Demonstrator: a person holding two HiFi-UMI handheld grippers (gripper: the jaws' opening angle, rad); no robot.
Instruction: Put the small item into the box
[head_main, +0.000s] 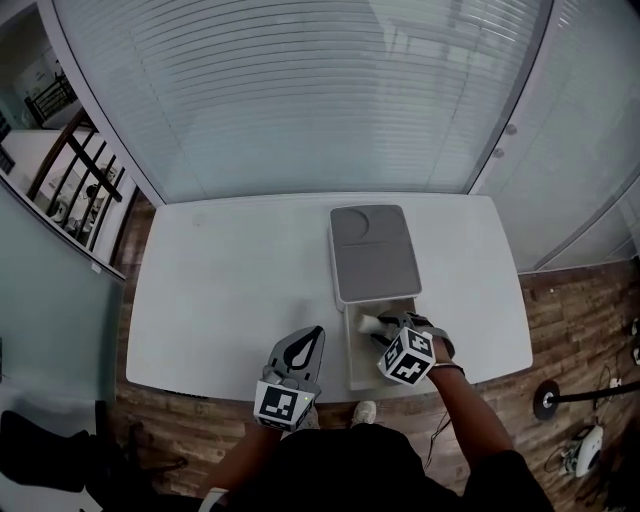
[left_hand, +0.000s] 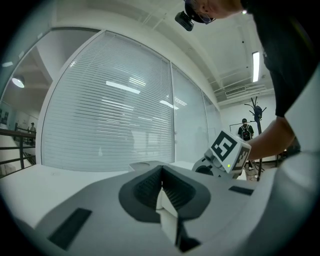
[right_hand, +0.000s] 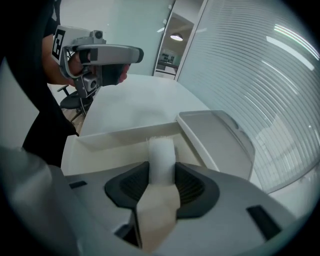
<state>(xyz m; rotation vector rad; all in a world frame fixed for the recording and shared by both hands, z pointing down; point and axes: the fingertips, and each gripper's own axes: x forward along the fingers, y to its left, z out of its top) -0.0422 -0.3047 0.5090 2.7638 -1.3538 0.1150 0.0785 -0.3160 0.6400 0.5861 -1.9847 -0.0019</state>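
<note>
The small item (head_main: 368, 322) is a white soft roll, and my right gripper (head_main: 387, 327) is shut on it. It hangs over the open white box (head_main: 353, 352) near the table's front edge. In the right gripper view the small item (right_hand: 161, 152) sticks out past the right gripper (right_hand: 161, 174), above the box's tray (right_hand: 107, 141). The box's grey lid (head_main: 373, 250) lies open and flat beyond the tray. My left gripper (head_main: 310, 338) is held to the left of the box, shut with nothing in it; the left gripper (left_hand: 161, 189) shows its jaws pressed together.
The white table (head_main: 220, 290) stands against a glass wall with blinds (head_main: 320, 90). Wooden floor (head_main: 560, 320) shows at the right and along the front. A railing (head_main: 80, 180) is at the far left. In the left gripper view a person (left_hand: 245, 131) stands far off.
</note>
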